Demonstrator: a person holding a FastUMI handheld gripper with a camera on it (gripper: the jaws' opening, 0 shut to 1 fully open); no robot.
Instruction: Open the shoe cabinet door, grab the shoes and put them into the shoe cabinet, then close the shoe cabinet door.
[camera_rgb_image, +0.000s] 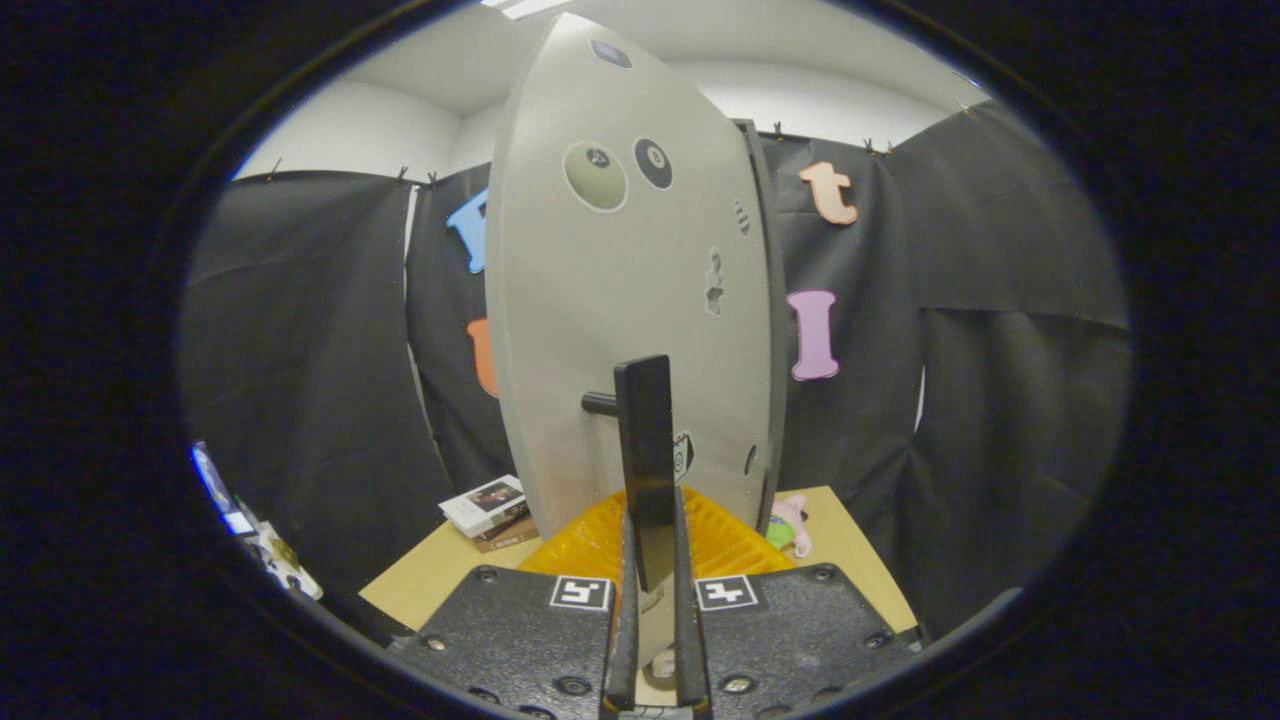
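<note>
Black handle (645, 460), one, is pinched between the jaws of the gripper (650, 590) at lower centre; one grey door (620, 300) stands behind.

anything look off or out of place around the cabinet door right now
Nothing looks damaged or spilled. The hand-held gripper is closed on the black door handle of the grey cabinet door. Books and a small toy lie loose on the table.

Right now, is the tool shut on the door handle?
Yes: the tool is shut on the black handle; both fingers press its sides.
</note>
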